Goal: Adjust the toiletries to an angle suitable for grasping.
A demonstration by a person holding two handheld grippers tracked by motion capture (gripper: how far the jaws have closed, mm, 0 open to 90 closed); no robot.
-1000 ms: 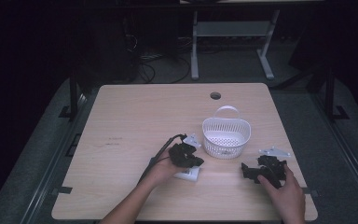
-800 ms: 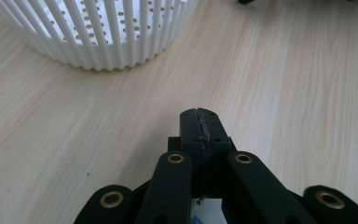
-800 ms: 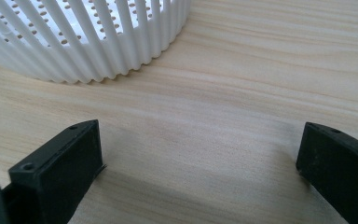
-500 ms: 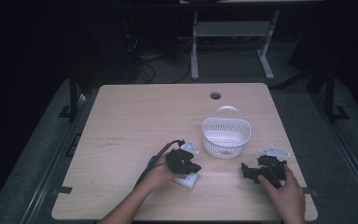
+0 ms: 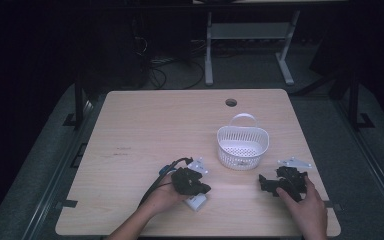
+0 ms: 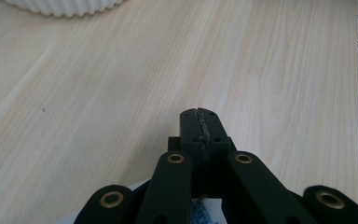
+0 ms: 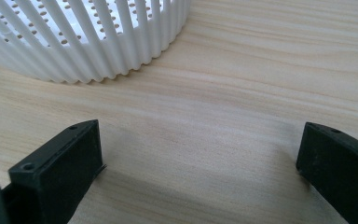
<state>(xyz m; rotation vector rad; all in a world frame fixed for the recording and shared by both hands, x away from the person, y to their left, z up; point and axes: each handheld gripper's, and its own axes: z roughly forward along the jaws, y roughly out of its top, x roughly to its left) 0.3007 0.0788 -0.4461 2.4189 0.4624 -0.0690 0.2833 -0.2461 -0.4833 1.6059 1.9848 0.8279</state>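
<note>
Compared with one second ago, left gripper point(image 5: 204, 189) has shifted toward the near edge of the surface point(image 5: 145, 130), drawing away from the white basket point(image 5: 243, 146); half a second ago it was already most of the way to its present spot. It now sits over a small white object point(image 5: 197, 202) lying on the wood near the front edge — what that object is cannot be told at this size. Left hand point(image 5: 162, 197) grips the tool from behind, cable looping off to the left.

Left gripper view: fingers point(image 6: 199, 122) pressed together with only a thin seam between them, nothing seen clamped. A white edge with a blue-speckled patch point(image 6: 200, 207) shows beneath the linkage at the bottom of the frame. Basket base point(image 6: 63, 6) at top left, well apart from the fingertips.

Right gripper point(image 5: 263, 183) unchanged across the three high views — resting low at the front right of the surface, right hand point(image 5: 305, 205) behind it, fingers pointing left. Right gripper view: fingers point(image 7: 58, 161) spread wide, bare wood between them, nothing held. Ribbed, perforated wall of the basket point(image 7: 88, 37) lies ahead and to the left, near but not touching.

Basket stands upright right of centre, handle on the far side, in the same place throughout. Round cable hole point(image 5: 231, 102) near the far edge.
</note>
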